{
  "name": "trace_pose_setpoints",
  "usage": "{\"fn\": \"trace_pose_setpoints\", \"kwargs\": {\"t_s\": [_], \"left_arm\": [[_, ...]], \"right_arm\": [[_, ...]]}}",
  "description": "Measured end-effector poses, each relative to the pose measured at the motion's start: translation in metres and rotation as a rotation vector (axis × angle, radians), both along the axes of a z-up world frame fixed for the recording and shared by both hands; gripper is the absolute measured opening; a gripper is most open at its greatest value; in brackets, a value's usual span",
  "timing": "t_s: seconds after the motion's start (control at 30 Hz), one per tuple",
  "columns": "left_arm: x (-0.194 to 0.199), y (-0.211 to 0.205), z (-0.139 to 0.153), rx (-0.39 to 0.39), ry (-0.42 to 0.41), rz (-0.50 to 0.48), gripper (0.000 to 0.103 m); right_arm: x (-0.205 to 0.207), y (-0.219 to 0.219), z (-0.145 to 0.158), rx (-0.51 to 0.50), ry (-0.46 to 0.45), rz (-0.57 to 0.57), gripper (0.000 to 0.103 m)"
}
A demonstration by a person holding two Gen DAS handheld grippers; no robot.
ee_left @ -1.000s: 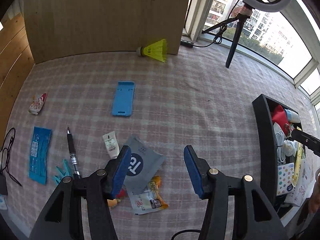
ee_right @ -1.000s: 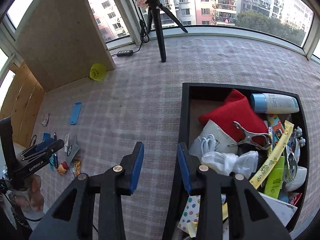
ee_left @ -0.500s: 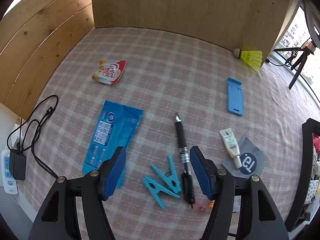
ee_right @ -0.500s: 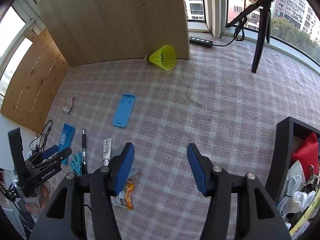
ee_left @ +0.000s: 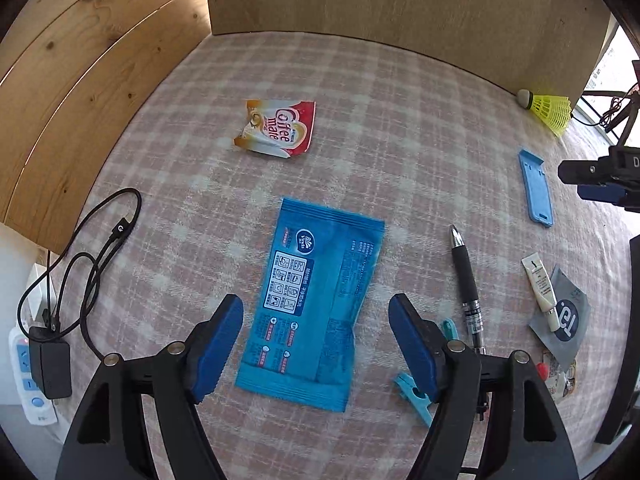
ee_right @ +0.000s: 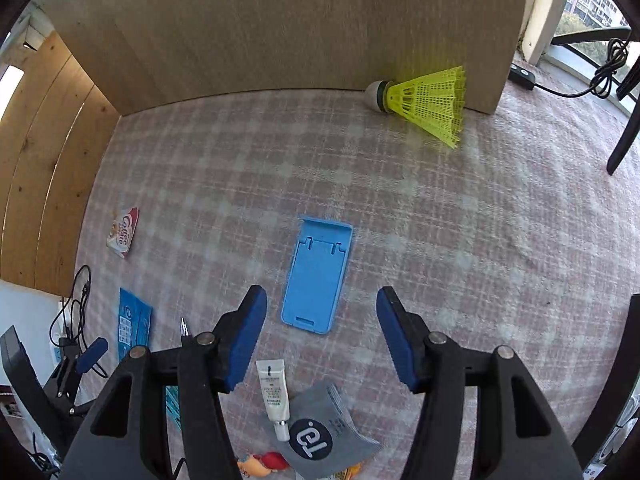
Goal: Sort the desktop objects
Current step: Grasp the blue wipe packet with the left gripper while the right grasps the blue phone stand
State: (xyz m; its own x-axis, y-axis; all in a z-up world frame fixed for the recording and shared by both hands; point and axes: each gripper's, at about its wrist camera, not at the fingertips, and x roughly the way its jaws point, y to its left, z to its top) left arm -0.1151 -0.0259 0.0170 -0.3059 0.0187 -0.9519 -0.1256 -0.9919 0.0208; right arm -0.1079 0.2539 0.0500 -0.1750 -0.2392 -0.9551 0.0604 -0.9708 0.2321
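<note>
Left hand-held gripper (ee_left: 316,340) points down at the checked bench (ee_left: 400,120), fingers spread wide on either side of a flat blue packet (ee_left: 316,308), not touching it. Right hand-held gripper (ee_right: 318,336) tilts forward, likewise apart and holding nothing, with the blue phone stand (ee_right: 318,274) lying flat just ahead between its fingers.

A flat blue plastic wipes packet (ee_left: 316,308) is framed between the wide-spread blue pads of the left gripper (ee_left: 316,344) on the pink checked tablecloth (ee_left: 400,128).

plaid tablecloth (ee_left: 400,152), apparently wooden walls (ee_left: 80,80)
</note>
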Motion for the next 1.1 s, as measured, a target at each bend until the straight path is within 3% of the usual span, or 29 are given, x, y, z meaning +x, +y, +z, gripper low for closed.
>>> {"fn": "trace_pose_setpoints", "kwargs": {"t_s": [0.2, 0.33, 0.5, 0.63, 0.67, 0.73, 0.8, 1.1], "left_arm": [[-0.007, 0.0, -0.012, -0.001, -0.025, -0.02, 0.074], [-0.01, -0.002, -0.023, -0.044, -0.039, -0.027, 0.077], [-0.01, -0.013, -0.027, 0.004, -0.048, -0.007, 0.08], [-0.005, -0.016, -0.027, 0.026, -0.03, -0.003, 0.07], [-0.004, -0.016, -0.026, 0.027, -0.024, -0.001, 0.068], [-0.002, -0.016, -0.024, 0.027, -0.011, 0.004, 0.052], [0.001, -0.016, -0.024, 0.029, -0.007, 0.01, 0.049], [0.01, -0.013, -0.02, 0.03, 0.004, 0.033, 0.025]], "right_arm": [[-0.016, -0.018, -0.023, 0.062, -0.04, -0.02, 0.057], [-0.019, -0.031, -0.027, 0.117, -0.031, 0.003, 0.06], [-0.021, -0.038, -0.028, 0.181, -0.036, 0.052, 0.062], [-0.021, -0.035, -0.026, 0.185, -0.036, 0.066, 0.06], [-0.021, -0.034, -0.026, 0.195, -0.032, 0.065, 0.054], [-0.02, -0.032, -0.024, 0.216, -0.025, 0.068, 0.047], [-0.02, -0.029, -0.022, 0.222, -0.023, 0.072, 0.038], [-0.009, 0.0, -0.01, 0.157, -0.015, 0.051, 0.036]]}}
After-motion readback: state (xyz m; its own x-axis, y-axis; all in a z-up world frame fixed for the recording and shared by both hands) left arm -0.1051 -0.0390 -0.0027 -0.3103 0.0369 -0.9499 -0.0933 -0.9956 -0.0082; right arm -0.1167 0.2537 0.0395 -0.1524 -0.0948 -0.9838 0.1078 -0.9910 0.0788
